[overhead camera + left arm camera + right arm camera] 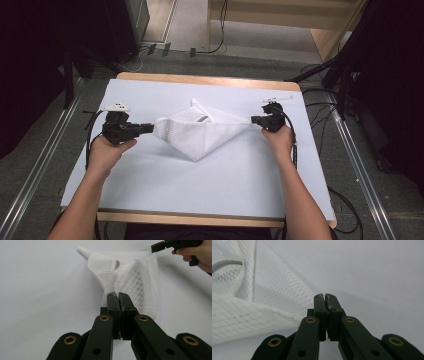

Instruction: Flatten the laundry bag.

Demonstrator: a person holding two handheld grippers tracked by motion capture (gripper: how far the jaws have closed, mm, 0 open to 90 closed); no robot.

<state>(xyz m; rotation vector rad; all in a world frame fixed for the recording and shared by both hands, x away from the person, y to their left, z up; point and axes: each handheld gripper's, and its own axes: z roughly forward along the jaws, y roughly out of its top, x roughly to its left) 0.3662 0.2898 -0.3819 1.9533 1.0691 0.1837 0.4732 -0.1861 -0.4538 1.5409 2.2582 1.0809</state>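
**Mesh bag stretched between your two grippers**

Your left gripper is clamped shut on the white mesh bag, pinching its nine o'clock corner. Your right gripper has its jaws together at the bag's three o'clock corner; whether fabric sits between them is hard to make out. The bag lies crumpled mid-table, pointing toward six o'clock, a grey strip half-hidden in its folds.

Both forearms are reaching in from the near edge, left gripper and right gripper pointing inward, jaws closed.
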